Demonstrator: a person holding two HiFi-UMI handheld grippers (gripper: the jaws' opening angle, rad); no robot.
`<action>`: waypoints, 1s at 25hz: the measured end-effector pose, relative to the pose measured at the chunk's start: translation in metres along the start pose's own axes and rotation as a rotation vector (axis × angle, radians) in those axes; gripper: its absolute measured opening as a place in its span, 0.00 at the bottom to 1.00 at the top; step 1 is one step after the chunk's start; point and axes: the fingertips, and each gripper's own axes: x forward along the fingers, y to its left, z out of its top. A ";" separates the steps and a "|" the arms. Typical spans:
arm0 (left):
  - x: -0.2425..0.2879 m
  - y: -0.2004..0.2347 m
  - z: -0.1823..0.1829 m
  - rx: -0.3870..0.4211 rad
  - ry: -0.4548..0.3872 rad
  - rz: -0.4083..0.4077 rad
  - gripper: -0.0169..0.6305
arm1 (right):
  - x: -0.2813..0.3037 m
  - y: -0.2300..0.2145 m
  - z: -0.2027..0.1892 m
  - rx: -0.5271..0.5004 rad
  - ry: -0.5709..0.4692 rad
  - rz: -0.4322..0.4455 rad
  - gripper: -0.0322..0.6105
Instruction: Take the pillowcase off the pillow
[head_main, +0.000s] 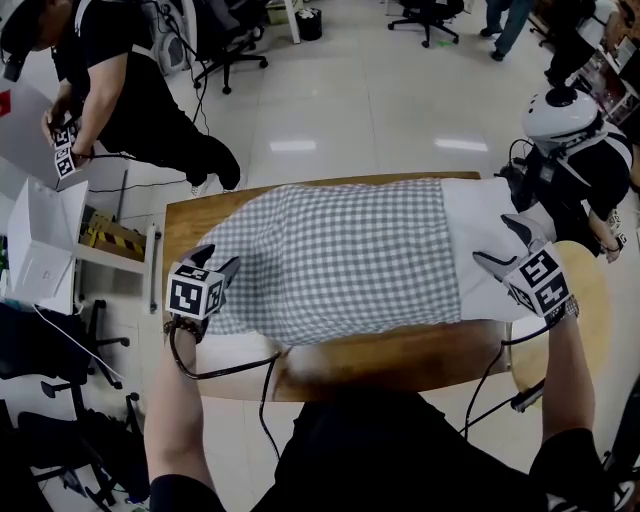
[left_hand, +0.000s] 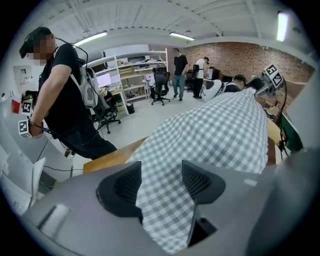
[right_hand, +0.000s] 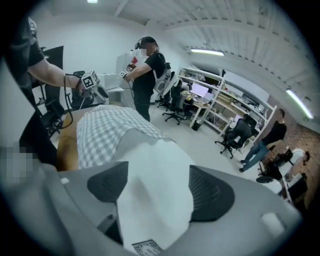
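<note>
A grey-and-white checked pillowcase (head_main: 330, 260) covers most of a pillow lying across the wooden table (head_main: 400, 360). The pillow's bare white end (head_main: 485, 235) sticks out on the right. My left gripper (head_main: 218, 258) sits at the case's left corner. In the left gripper view the checked cloth (left_hand: 215, 130) runs between the jaws of that gripper (left_hand: 161, 180), which stand apart without pinching it. My right gripper (head_main: 498, 242) is at the white end. The white pillow (right_hand: 155, 170) lies between its widely spread jaws (right_hand: 155, 187), with the checked case (right_hand: 105, 130) beyond.
A person in black (head_main: 130, 90) bends over at the far left beside a white box (head_main: 45, 240). Another person with a white helmet (head_main: 560, 110) is at the right. A round wooden top (head_main: 592, 290) adjoins the table's right end. Cables hang off the front edge.
</note>
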 end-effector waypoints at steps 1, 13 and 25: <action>0.003 -0.006 0.000 0.013 0.007 -0.014 0.44 | 0.003 0.006 0.001 -0.023 0.013 0.026 0.66; 0.041 -0.038 -0.020 0.246 0.162 -0.141 0.57 | 0.051 0.040 0.001 -0.208 0.144 0.171 0.70; 0.074 -0.048 -0.052 0.337 0.307 -0.204 0.61 | 0.082 0.046 -0.027 -0.251 0.243 0.254 0.70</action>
